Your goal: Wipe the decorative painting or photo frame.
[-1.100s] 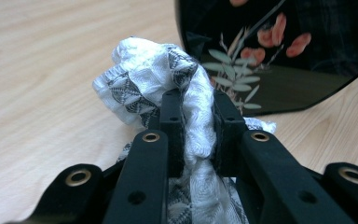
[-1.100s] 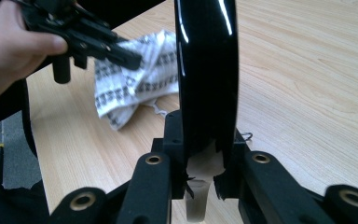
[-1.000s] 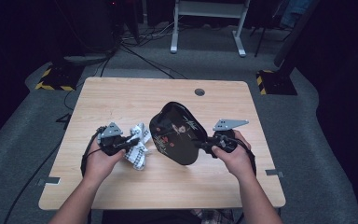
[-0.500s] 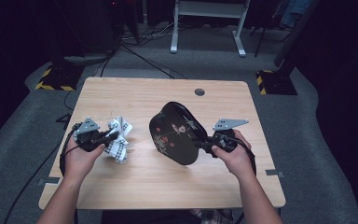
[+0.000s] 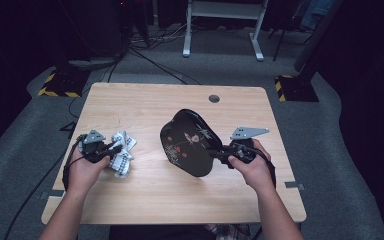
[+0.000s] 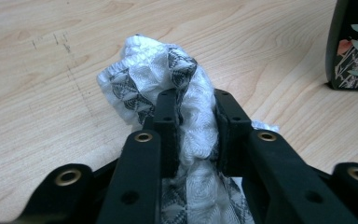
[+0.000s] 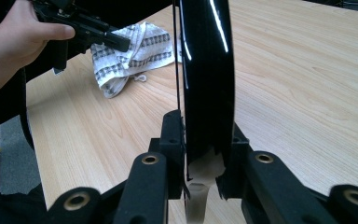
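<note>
A black lacquered tray (image 5: 187, 142) painted with flowers stands tilted on its edge at the middle of the wooden table (image 5: 145, 200). My right gripper (image 5: 219, 154) is shut on its right rim; in the right gripper view the rim (image 7: 209, 70) rises between the pads of this gripper (image 7: 205, 126). A white cloth with a grey pattern (image 5: 121, 155) lies bunched on the table at the left. My left gripper (image 6: 196, 107) has this cloth (image 6: 168, 74) between its pads, which still touch it; the jaws have just been opening.
A round cable hole (image 5: 214, 98) sits near the table's far edge. Beyond the table stand a white desk frame (image 5: 222, 25) and loose cables on the grey floor. The tray's corner (image 6: 354, 46) shows to the right of the cloth.
My left hand has carried the cloth leftward, away from the tray, and lowered it to the table. The right hand and the tray have stayed put.
</note>
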`<state>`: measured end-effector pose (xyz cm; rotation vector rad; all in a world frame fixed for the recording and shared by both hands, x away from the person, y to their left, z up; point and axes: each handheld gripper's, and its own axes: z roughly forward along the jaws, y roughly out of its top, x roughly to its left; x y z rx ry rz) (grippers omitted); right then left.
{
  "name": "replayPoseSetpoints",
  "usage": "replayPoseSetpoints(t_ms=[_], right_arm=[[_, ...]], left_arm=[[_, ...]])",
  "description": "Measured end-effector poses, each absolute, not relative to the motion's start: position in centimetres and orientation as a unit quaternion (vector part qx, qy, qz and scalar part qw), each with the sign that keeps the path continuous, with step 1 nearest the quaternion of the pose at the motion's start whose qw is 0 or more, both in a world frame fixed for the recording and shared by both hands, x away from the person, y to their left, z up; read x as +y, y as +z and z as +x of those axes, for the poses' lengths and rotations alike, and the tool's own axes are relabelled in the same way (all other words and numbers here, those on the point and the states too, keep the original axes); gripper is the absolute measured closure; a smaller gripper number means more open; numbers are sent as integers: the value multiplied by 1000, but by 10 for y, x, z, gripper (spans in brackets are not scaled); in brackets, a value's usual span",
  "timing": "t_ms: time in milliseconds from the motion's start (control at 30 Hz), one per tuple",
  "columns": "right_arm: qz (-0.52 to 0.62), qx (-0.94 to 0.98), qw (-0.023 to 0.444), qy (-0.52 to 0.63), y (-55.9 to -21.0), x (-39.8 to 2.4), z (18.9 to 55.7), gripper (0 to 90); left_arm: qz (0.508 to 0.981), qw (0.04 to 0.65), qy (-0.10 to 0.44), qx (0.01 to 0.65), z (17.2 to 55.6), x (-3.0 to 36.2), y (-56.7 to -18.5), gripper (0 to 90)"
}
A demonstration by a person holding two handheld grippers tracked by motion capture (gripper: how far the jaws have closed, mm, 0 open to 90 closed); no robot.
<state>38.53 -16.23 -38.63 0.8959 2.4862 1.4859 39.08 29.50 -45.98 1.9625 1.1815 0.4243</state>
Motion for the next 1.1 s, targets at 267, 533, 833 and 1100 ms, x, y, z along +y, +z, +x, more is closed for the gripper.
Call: replayPoseSetpoints(t_ms=[267, 533, 833, 1100], right_arm=[[296, 817, 52, 491, -386, -162, 385, 741], [297, 814, 58, 495, -383, -161, 382, 665], [302, 811, 93, 493, -378, -159, 375, 574], [310, 804, 111, 496, -373, -165, 367, 549]], left_arm=[[754, 436, 171, 461, 391, 298, -454, 445], [743, 464, 181, 447, 383, 295, -435, 406], [748, 490, 176, 412, 373, 267, -412, 407], [756, 501, 144, 395, 375, 243, -412, 413]])
